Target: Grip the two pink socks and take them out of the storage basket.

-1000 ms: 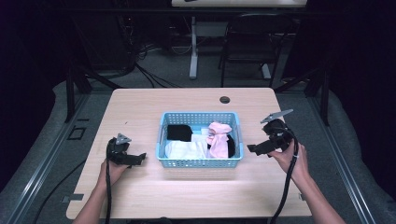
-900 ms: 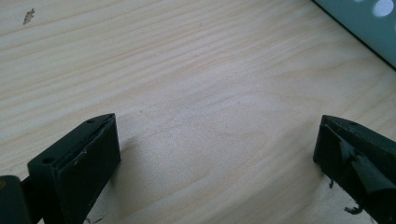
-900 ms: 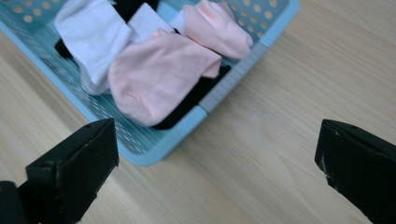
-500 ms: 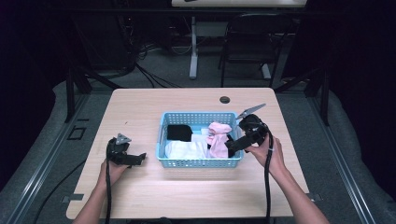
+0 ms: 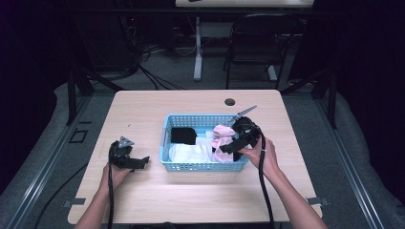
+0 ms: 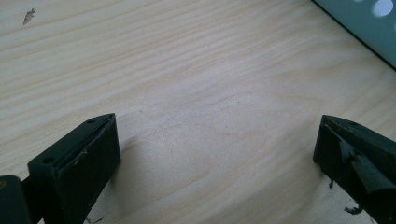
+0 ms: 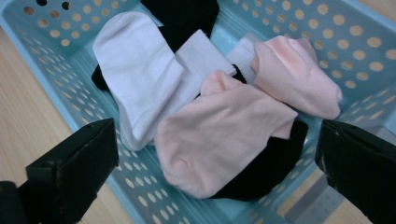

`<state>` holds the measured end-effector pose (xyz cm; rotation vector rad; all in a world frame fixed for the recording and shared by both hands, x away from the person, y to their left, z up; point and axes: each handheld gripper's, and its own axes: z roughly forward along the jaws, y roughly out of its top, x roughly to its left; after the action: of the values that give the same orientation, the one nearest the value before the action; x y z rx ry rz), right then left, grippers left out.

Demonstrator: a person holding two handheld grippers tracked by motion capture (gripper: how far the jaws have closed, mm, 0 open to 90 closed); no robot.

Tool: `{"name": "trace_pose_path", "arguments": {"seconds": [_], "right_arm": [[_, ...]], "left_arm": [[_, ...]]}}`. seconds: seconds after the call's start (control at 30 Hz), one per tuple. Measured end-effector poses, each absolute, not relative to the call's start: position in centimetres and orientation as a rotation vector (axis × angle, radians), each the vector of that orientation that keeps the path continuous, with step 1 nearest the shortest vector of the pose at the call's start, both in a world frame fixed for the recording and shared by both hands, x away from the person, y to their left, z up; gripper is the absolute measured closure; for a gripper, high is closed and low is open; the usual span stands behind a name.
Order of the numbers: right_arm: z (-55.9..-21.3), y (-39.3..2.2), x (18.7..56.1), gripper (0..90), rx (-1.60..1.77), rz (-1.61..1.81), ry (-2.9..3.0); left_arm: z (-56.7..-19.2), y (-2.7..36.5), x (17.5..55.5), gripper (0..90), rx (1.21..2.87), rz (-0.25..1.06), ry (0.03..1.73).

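Socks in the blue basket (image 7: 70, 112) count two pink (image 7: 219, 135), two white (image 7: 135, 70), beneath the gaping right tool (image 7: 217, 163).

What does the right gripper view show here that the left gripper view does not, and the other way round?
The right gripper view looks down into the blue basket and shows its contents: two pink socks, white socks and black socks partly under them, framed by the open right gripper. The left gripper view shows bare wooden table between the wide-apart jaws of the left gripper, with a small dark fleck near the top left. Both show light wood tabletop, a piece of the basket and open black jaws.
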<state>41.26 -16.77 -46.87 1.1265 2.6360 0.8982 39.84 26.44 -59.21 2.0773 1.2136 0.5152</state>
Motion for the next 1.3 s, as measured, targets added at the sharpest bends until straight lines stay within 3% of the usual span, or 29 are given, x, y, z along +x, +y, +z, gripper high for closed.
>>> {"name": "trace_pose_path", "arguments": {"seconds": [0.3,0.7,0.8,0.93,0.97,1.13,1.3], "right_arm": [[-48.5,-15.6,42.3,0.3,1.182,0.891,2.640],[-50.3,-14.4,43.4,14.8,1.234,0.798,2.648],[-50.7,-14.1,43.6,24.0,1.237,0.779,2.648],[-51.0,-13.7,43.8,45.0,1.235,0.718,2.666],[-51.0,-13.7,43.8,45.0,1.235,0.718,2.666],[-51.4,-13.3,43.9,66.9,1.246,0.694,2.655],[-51.3,-13.5,44.0,82.1,1.232,0.669,2.650]], "left_arm": [[-59.2,26.4,39.8,0.5,2.079,0.513,1.212],[-59.2,26.5,39.8,0.5,2.080,0.512,1.211],[-59.2,26.5,39.8,0.5,2.080,0.512,1.211],[-59.2,26.5,39.8,0.5,2.080,0.513,1.211],[-59.2,26.5,39.8,0.5,2.080,0.513,1.211],[-59.2,26.5,39.8,0.5,2.080,0.512,1.211],[-59.2,26.4,39.8,0.5,2.080,0.513,1.211]]}}
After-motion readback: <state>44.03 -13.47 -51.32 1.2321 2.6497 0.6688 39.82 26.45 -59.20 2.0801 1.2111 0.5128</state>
